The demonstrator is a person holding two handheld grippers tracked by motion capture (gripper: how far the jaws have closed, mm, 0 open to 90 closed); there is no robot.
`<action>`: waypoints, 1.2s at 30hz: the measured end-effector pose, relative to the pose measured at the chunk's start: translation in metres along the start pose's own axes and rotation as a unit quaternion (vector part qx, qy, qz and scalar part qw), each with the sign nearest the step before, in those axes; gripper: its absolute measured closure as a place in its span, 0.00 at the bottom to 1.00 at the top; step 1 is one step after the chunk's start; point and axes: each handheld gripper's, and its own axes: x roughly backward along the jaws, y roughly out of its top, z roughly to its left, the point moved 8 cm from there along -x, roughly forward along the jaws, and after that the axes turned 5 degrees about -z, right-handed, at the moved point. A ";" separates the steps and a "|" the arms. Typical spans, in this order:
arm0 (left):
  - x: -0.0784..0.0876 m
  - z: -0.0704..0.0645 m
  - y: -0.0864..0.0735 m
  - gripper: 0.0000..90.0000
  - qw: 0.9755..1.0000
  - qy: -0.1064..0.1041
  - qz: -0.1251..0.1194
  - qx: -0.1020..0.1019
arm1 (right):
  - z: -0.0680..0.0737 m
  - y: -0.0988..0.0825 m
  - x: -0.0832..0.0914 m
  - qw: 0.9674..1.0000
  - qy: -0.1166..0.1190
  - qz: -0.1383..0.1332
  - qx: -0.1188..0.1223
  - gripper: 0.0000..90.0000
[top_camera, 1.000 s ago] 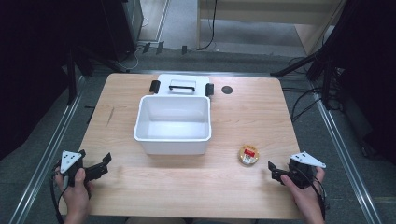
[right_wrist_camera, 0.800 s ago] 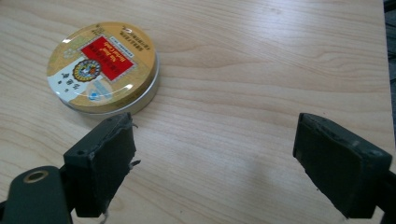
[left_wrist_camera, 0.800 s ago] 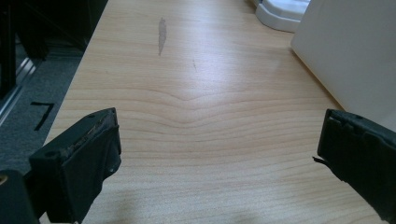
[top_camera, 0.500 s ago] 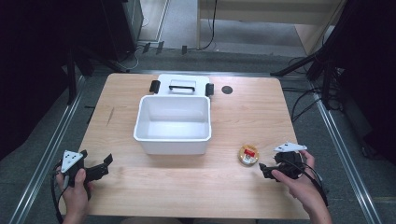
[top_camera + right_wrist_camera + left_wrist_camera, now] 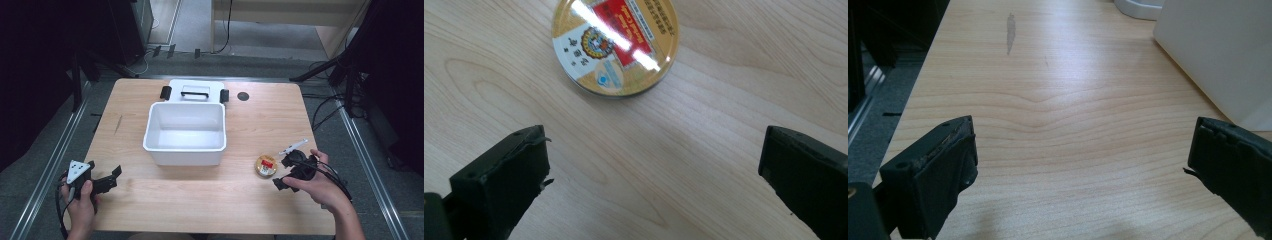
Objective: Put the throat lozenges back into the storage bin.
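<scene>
A round tin (image 5: 266, 165) with a gold rim and a red and white label lies flat on the wooden table, right of the white bin (image 5: 183, 156). My right gripper (image 5: 281, 172) hovers just right of the tin, tilted down at it. In the right gripper view the tin (image 5: 614, 45) lies just ahead of the right gripper (image 5: 654, 170). Its jaws have just been opening, stand wide and hold nothing. My left gripper (image 5: 104, 168) rests near the table's front left corner. The left gripper (image 5: 1078, 165) is open over bare wood.
The bin is open-topped, with its white lid (image 5: 195, 91) lying behind it. A small dark round spot (image 5: 243, 96) marks the table at the back right. The bin's wall (image 5: 1218, 55) rises at the right of the left gripper view.
My right gripper has moved left toward the tin, risen a little and tilted downward, and its jaws now stand wider. The left gripper has stayed put.
</scene>
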 end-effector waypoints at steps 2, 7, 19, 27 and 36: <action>0.000 0.000 0.000 0.00 1.000 0.000 0.001 0.000 | 0.001 0.005 -0.001 1.000 -0.005 0.007 0.005 0.00; 0.000 0.000 0.000 0.00 1.000 -0.002 0.002 0.000 | 0.003 0.015 -0.005 1.000 -0.005 0.017 0.005 0.00; -0.001 -0.001 -0.001 0.00 1.000 -0.005 0.006 -0.005 | 0.012 0.029 -0.021 0.999 0.007 0.045 0.010 0.03; -0.001 0.000 -0.001 0.00 1.000 -0.004 0.008 -0.001 | 0.014 0.040 -0.030 0.999 0.007 0.049 -0.001 0.05; -0.001 0.000 -0.001 0.00 1.000 -0.008 0.009 0.002 | 0.016 0.042 -0.044 0.998 0.003 0.065 -0.014 0.09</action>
